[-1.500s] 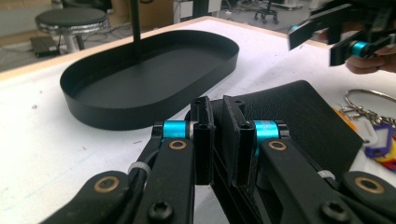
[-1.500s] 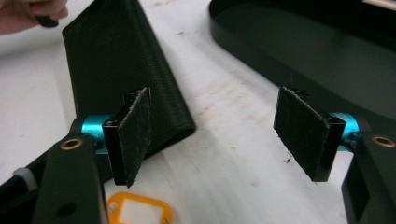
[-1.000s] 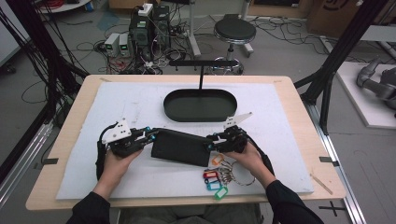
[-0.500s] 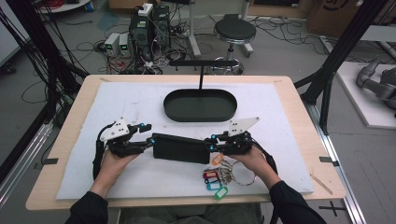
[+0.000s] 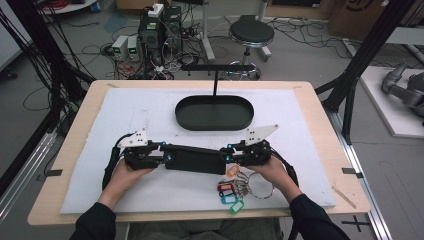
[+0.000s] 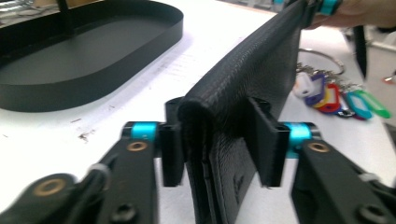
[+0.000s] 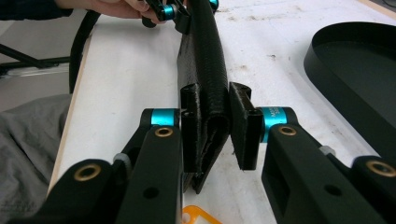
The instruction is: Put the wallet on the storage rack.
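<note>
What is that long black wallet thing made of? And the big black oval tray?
The long black pouch looks like leather or fake leather: its skin is pebbly, with a stitched line along the rounded edge. The black oval tray looks like thin metal painted matte, with a smooth, dull, low upright rim; hard plastic is possible too.

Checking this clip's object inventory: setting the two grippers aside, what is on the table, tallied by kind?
Black leather wallet, standing on edge: 1
Black oval metal tray: 1
Bunch of coloured plastic key tags on a ring: 1 (single tags too small to count surely)
Total: 3
</note>
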The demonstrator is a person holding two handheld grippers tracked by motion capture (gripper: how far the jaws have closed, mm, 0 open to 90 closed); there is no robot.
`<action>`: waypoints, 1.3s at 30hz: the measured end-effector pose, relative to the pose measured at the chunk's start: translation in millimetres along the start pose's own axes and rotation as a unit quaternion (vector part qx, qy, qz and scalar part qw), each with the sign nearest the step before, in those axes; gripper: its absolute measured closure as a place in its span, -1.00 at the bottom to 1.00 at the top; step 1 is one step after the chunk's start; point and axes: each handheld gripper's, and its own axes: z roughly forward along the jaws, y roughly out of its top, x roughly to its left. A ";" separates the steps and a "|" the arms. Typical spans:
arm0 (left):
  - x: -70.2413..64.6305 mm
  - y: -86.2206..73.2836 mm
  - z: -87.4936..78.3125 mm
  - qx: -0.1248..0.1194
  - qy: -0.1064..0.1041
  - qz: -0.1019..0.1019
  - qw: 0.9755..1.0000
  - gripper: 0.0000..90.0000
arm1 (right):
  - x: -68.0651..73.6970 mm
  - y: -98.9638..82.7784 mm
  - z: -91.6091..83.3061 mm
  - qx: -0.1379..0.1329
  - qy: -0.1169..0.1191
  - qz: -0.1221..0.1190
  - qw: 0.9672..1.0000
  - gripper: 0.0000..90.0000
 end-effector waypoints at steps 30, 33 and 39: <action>-15.2 15.7 -9.6 -0.095 -0.056 0.044 0.993 0.64 | -5.2 -2.1 -0.9 -0.019 0.010 0.027 0.999 0.62; -15.2 16.0 -9.4 -0.097 -0.051 0.039 0.993 0.56 | -2.4 0.1 -5.0 -0.034 0.018 0.016 0.999 0.67; -14.5 15.2 -6.6 -0.088 -0.044 0.029 0.995 0.22 | 0.0 3.1 -12.0 -0.055 0.030 0.006 0.998 0.69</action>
